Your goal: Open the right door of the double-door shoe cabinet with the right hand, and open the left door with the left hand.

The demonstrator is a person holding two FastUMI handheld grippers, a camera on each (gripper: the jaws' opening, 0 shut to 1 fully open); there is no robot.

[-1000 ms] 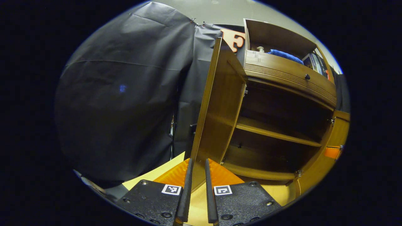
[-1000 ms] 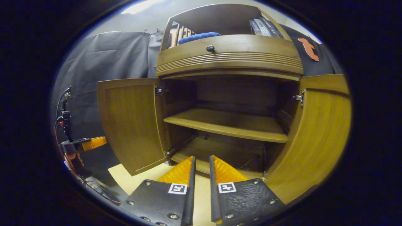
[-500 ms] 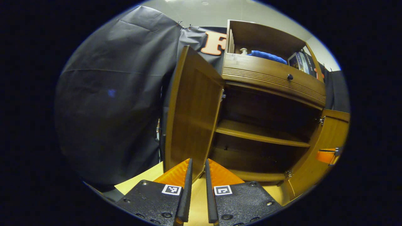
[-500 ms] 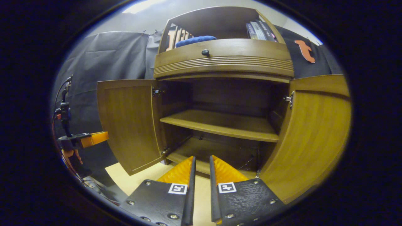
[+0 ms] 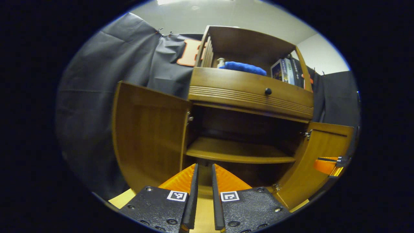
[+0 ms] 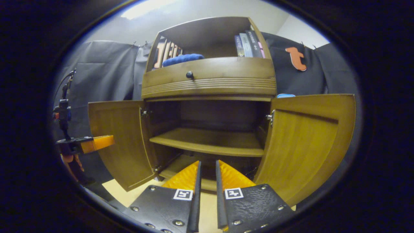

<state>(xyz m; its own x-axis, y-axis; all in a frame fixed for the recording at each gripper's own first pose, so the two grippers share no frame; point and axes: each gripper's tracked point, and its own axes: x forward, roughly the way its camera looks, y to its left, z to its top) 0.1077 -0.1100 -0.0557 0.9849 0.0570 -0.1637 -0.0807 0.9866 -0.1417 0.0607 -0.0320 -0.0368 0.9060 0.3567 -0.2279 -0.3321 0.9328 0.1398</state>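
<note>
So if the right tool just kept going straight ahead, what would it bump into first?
Probably the cabinet's bottom ledge, just beyond the right tool; both doors stand open to the sides. Depth is hard to judge.

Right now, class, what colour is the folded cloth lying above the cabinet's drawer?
Blue. The folded cloth shows best in the left gripper view, in the open compartment above the drawer.

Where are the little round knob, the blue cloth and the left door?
knob [image 6: 190, 75]: right gripper view, on its round front.
blue cloth [image 5: 243, 67]: left gripper view, middle of the roll.
left door [image 5: 149, 136]: left gripper view, inner face of the open panel.
</note>
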